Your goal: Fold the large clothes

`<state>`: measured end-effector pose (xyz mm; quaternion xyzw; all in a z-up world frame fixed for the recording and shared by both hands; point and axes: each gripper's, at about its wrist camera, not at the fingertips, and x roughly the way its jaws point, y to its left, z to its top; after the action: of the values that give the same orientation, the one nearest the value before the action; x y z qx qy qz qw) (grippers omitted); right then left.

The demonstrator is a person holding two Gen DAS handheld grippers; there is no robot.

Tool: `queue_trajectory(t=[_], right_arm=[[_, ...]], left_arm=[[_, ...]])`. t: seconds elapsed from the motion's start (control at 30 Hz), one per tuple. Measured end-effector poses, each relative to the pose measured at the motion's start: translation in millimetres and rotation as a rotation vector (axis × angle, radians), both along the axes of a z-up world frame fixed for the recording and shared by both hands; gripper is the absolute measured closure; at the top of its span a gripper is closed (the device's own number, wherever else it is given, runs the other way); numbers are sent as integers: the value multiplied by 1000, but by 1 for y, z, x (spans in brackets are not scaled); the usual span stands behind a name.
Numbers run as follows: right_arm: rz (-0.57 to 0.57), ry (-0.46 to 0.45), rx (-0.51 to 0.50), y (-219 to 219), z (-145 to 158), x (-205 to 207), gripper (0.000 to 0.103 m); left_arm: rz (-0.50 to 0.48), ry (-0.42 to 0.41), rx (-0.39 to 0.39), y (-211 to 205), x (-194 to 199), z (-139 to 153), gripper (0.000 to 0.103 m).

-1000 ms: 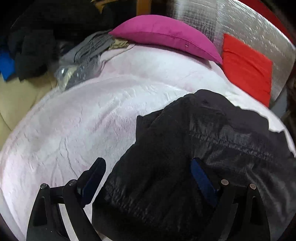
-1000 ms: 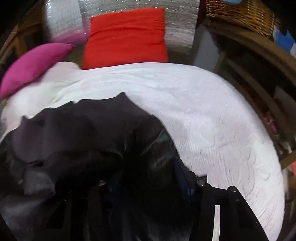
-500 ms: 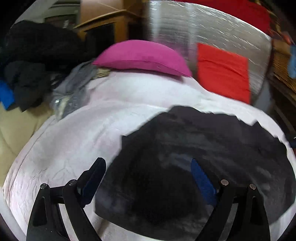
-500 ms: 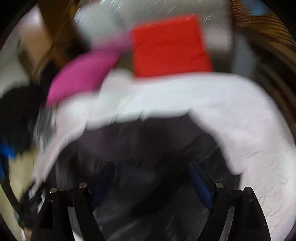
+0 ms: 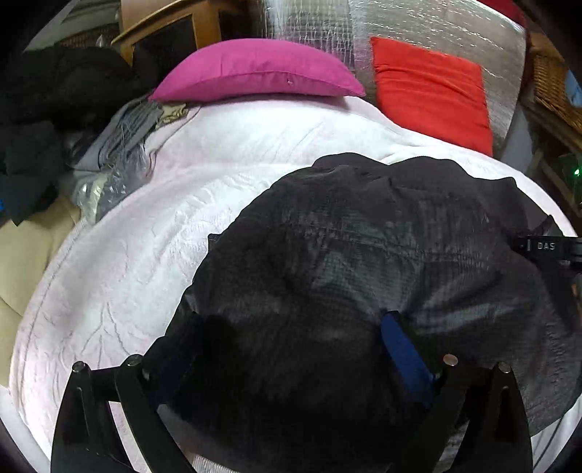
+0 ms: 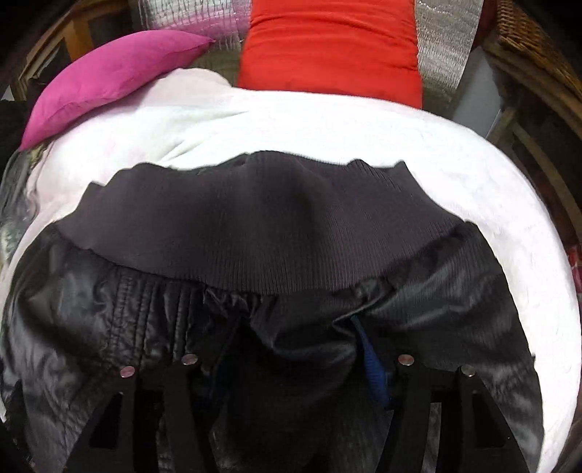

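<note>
With your left tongs (image 5: 291, 334) spread wide over the black jacket (image 5: 382, 262) on the bed (image 5: 120, 254) and your right tongs (image 6: 294, 338) just closing into its folds near the ribbed hem (image 6: 262, 225), pinch both layers before lifting.

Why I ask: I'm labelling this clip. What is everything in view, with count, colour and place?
jacket: one, black, spread on the blanket
blanket: one, pale pink, covering the bed
pink cushion: one, magenta, far end, left
red cushion: one, red, far end, against the foil
foil: one sheet, silver, behind the cushions
clothes pile: one, dark, left of the bed
grey cloth: one, grey, at the blanket's left edge
basket: one, wicker, far right
left tool: black, over the jacket, wide open, just been opening
right tool: black, jacket fabric bunched between its jaws, just been closing
</note>
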<state>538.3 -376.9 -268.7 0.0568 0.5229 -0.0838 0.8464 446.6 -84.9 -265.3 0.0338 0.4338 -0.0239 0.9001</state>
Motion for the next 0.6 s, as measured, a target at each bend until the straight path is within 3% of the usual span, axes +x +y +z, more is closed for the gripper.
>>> queue_trajectory(t=[0.23,0.33,0.4,0.5,0.6], right_arm=[[-58,-37,65,-11,5,5,40],[-78,-114,168,-23,28,-12,40],[-82,-161,180,-24,42,-22,40],[-8,-181,204,-5,64,-24,40],[55,-162,190,21,62,-15,40]], left_arm=[[10,12,-2,6,-2,4,3],[51,9,6,16,-1,5,3],[73,18,9,22,0,3,3],[81,44,-8,26,1,-1,1],[67,48,26,24,0,-4,1]])
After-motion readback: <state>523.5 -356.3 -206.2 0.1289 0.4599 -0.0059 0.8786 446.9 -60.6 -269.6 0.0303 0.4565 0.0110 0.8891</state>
